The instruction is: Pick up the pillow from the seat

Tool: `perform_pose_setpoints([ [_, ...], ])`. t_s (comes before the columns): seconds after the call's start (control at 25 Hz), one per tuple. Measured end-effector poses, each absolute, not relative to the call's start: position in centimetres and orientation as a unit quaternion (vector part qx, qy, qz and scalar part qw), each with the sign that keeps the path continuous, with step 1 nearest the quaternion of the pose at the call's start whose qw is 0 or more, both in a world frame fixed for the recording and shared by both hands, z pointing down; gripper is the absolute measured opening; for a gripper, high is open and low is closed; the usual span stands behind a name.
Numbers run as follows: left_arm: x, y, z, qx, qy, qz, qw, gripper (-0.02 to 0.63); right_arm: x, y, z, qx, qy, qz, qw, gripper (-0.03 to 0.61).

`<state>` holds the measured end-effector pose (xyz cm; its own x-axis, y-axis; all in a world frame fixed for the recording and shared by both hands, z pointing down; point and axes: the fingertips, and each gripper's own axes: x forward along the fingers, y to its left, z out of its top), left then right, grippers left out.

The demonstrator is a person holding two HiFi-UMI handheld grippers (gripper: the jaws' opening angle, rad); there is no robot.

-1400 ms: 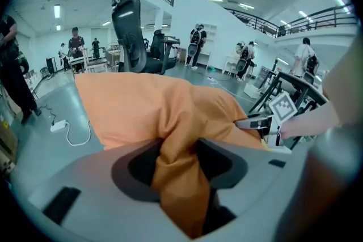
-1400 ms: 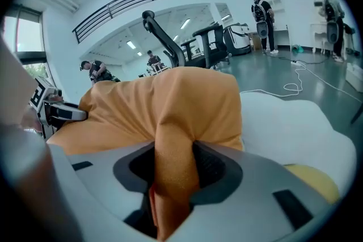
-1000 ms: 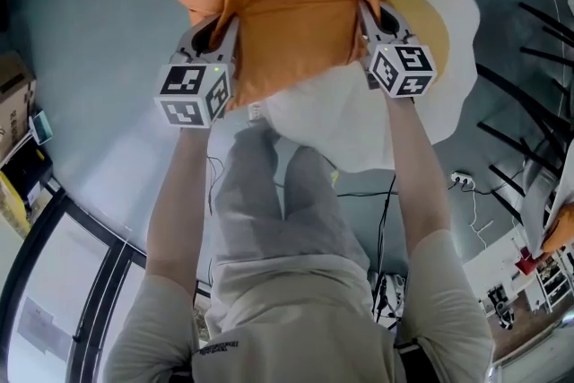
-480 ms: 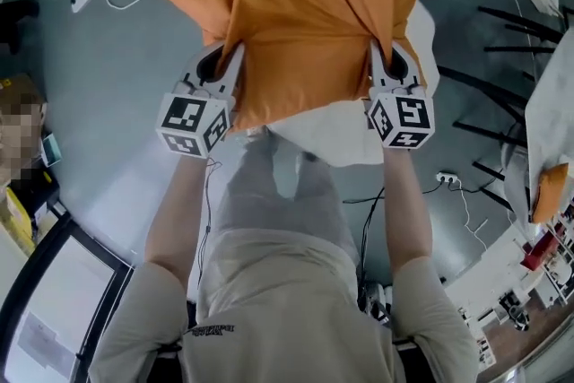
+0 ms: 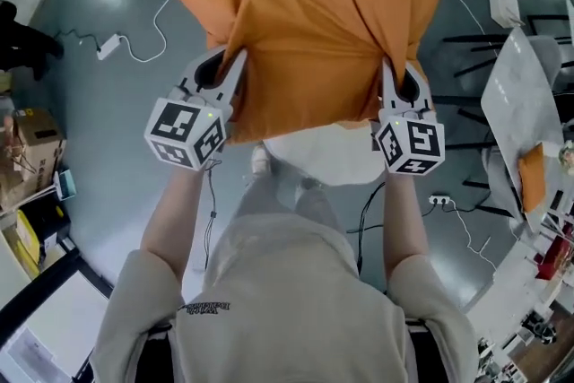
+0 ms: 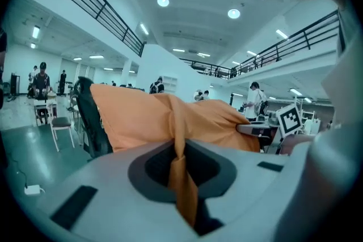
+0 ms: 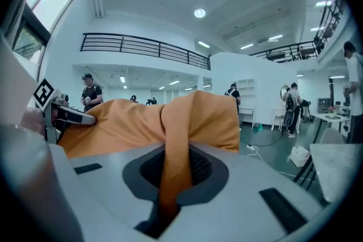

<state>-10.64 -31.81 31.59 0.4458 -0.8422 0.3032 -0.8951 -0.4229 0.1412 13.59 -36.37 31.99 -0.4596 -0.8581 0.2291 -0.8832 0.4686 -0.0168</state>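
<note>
Gripping the orange pillow (image 5: 314,31) from both ends of its near edge, the two grippers hold it in the air between them. The left gripper (image 5: 235,65) has its jaws closed on a pinched fold of orange fabric. In the left gripper view that fold runs as a narrow twisted strip straight down into the slot between the jaws. The right gripper (image 5: 388,76) is clamped the same way, with a broader band of cloth drawn into its jaws in the right gripper view.

The pillow's long axis runs sideways, from one gripper across to the other, roughly level. Its bulk lies ahead of both sets of jaws, on the side away from the person. The far corners point outward past each gripper, the left one beyond the left gripper's outer side and the right one beyond the right gripper's. Deep creases in the cover fan forward from each pinch point.

Below and behind the jaws, between the two forearms, part of the white seat (image 5: 334,155) shows under the pillow's near edge. Each gripper's marker cube (image 5: 186,133) sits at its rear, toward the person.
</note>
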Motion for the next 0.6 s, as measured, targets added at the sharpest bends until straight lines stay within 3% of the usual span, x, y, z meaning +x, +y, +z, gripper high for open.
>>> perform_pose_setpoints([
  [0.36, -8.5, -27.0, 16.6, 0.859, -0.509, 0.02, 0.047, 0.037, 16.2, -30.8, 16.3, 0.513, -0.858, -0.027, 0.012, 0.021],
  [0.6, -7.6, -23.4, 10.3, 0.867, -0.497, -0.005, -0.019, 0.037, 17.3, -27.0, 10.4, 0.512, -0.856, -0.072, -0.02, 0.031],
])
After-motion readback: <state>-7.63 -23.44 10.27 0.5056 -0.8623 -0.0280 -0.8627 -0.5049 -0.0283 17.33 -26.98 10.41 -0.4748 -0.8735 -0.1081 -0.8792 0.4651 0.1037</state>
